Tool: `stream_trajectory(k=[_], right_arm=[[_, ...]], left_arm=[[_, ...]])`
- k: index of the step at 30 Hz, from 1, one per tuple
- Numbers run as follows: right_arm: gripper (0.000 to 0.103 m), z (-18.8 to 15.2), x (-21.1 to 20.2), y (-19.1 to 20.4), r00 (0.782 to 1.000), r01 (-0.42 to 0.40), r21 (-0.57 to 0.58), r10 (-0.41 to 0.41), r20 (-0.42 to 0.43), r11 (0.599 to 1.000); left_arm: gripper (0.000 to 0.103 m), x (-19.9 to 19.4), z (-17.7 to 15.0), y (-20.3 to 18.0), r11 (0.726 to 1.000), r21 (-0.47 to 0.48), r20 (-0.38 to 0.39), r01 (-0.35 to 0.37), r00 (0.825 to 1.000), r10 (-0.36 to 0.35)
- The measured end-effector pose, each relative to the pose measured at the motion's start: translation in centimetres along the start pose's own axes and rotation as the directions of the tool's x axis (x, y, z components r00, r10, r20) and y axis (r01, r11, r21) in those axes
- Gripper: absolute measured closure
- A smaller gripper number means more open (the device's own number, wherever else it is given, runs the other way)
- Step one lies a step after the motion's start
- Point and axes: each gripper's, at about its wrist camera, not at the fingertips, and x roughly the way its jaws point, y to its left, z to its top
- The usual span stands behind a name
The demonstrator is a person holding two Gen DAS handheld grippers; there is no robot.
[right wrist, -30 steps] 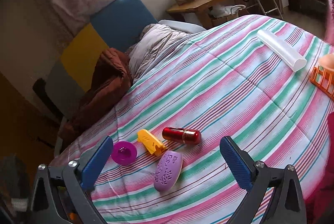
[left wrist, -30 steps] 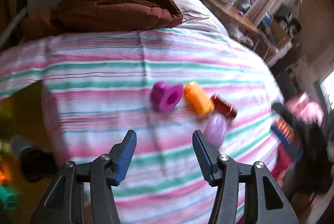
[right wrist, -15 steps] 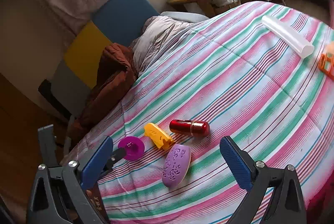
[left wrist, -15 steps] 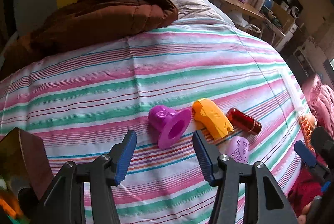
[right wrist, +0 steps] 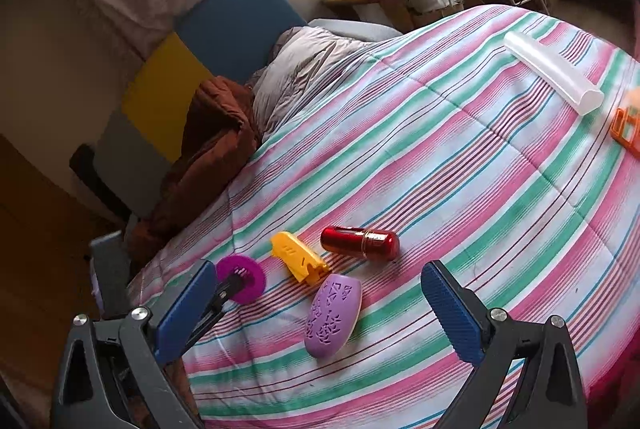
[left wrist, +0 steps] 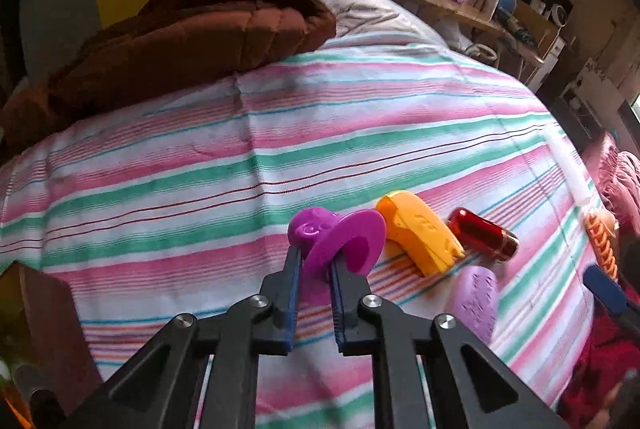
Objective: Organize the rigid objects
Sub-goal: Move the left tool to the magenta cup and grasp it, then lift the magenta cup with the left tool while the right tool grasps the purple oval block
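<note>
Left tool clamped on the purple funnel at the bed's near edge; right tool wide open, empty. We lift straight up, clearing the yellow piece just beside it.

Striped cloth bedspread matt; red capsule glossy metallic; purple funnel smooth plastic.
</note>
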Motion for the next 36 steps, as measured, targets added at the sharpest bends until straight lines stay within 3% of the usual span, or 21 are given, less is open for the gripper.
stream_trajectory(k=[5, 12, 17, 22, 26, 28, 33, 36], right_arm=[[0.0, 0.1, 0.3, -0.8, 1.0, 0.005, 0.033, -0.005, -0.015, 0.999], [0.0, -0.4, 2.1, -1.1, 0.994, 0.023, 0.046, -0.018, -0.105, 0.999], [0.0, -0.9, 3.5, -2.0, 0.982, 0.09, 0.051, -0.08, -0.168, 0.995], [0.003, -0.5, 3.0, -3.7, 0.973, 0.199, 0.093, -0.185, -0.136, 0.976], [0.017, -0.6, 3.6, -4.3, 0.959, 0.246, 0.088, -0.229, -0.17, 0.965], [0.017, -1.0, 4.9, -4.6, 0.942, 0.259, 0.074, -0.235, -0.24, 0.963], [0.014, -1.5, 6.0, -3.3, 0.914, 0.316, -0.044, -0.316, -0.253, 0.948], [0.008, -1.7, 6.3, -3.0, 0.918, 0.31, -0.057, -0.314, -0.24, 0.949]], left_arm=[[0.091, -4.4, -1.8, -0.5, 0.999, 0.034, 0.058, 0.008, 0.998, -0.01], [0.091, -10.9, -5.8, -0.3, 0.999, 0.032, 0.145, 0.016, 0.989, -0.02], [0.091, -14.3, -8.9, -0.2, 1.0, 0.03, 0.192, 0.003, 0.981, -0.009], [0.091, -16.7, -11.2, 0.1, 1.0, 0.018, 0.226, -0.002, 0.974, -0.002], [0.091, -18.2, -12.7, 0.5, 1.0, 0.005, 0.243, -0.006, 0.97, 0.004], [0.091, -18.9, -13.2, 0.8, 1.0, -0.005, 0.249, -0.002, 0.969, 0.003], [0.091, -20.1, -14.4, 1.7, 1.0, -0.03, 0.258, 0.001, 0.966, 0.007], [0.091, -20.6, -14.9, 2.4, 0.999, -0.046, 0.26, 0.003, 0.966, 0.009]])
